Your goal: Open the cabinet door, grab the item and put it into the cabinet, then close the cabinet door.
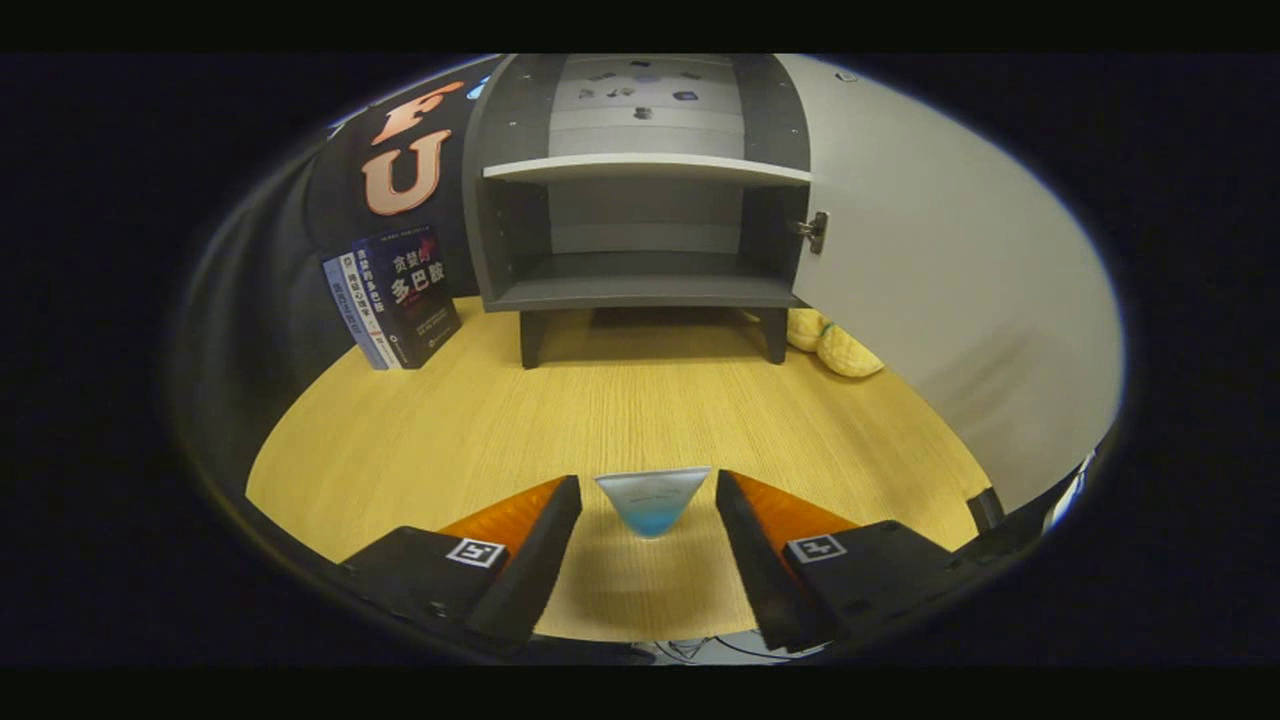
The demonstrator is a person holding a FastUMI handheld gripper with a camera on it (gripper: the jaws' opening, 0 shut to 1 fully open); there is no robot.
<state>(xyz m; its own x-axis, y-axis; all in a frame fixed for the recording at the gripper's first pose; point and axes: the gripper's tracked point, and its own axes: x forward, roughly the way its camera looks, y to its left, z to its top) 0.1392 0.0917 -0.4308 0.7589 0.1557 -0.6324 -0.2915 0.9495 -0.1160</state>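
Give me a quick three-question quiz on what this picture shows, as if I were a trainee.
1. True or false: the cabinet door is open.
2. What lies between the fingers of the gripper? A) the blue-tipped item B) the books C) the yellow toy
3. Fill in: the books lean on the table to the ___ of the cabinet.

Key: 1 true; 2 A, fingers apart, not pressing it; 3 left.

The yellow toy (pixel 835 345) sits partly hidden behind the open door (pixel 950 290), perhaps plush.
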